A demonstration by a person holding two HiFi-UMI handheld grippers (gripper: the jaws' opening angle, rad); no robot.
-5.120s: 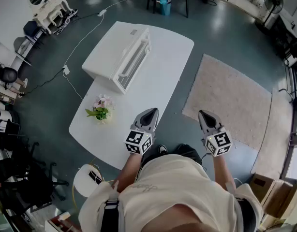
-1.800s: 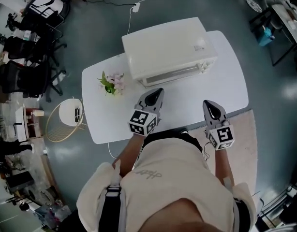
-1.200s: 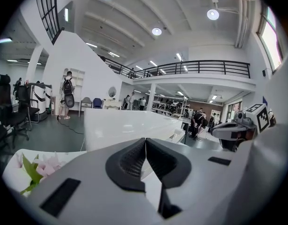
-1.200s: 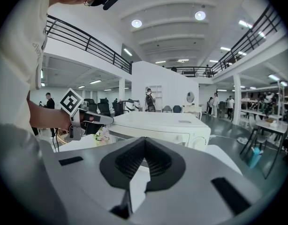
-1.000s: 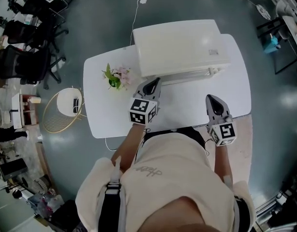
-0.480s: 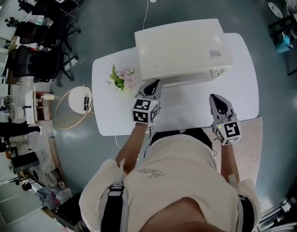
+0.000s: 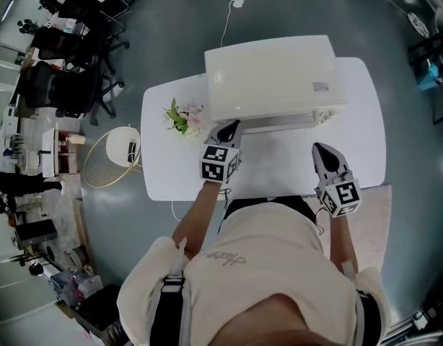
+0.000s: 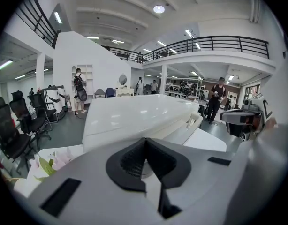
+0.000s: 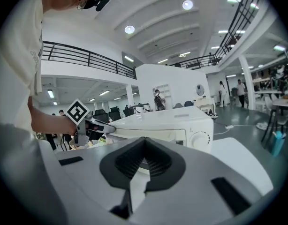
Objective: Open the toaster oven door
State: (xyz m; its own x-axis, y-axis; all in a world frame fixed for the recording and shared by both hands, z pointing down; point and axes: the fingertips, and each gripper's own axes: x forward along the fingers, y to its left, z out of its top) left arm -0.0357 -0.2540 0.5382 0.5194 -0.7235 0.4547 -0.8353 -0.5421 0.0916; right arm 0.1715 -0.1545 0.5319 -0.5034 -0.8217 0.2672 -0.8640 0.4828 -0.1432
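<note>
Toaster oven [image 7: 268,74] sits at the 12 o'clock side of the white table [image 7: 164,171], with its door [image 7: 283,122] facing you and shut.

Off the table at your 10 o'clock stand dark office chairs [image 7: 59,89], and a wire basket [image 7: 106,168] is on the floor at 9 o'clock, just beside the table edge. On the table, a small bunch of flowers [image 7: 184,116] sits at the oven's 8 o'clock corner, close to your left gripper [image 7: 228,127].

That left gripper points at 12 o'clock with its jaws pressed together on nothing. Its tip is at the left end of the door; you cannot tell whether it touches. Nothing lies between the tip and the door.

Your right gripper [image 7: 322,150] hangs over bare table at the oven's 5 o'clock, apart from it. Its jaws are also closed and empty, aimed towards the knob [image 9: 201,137] end. A rug [image 7: 376,200] lies on the floor at your 3 o'clock.
</note>
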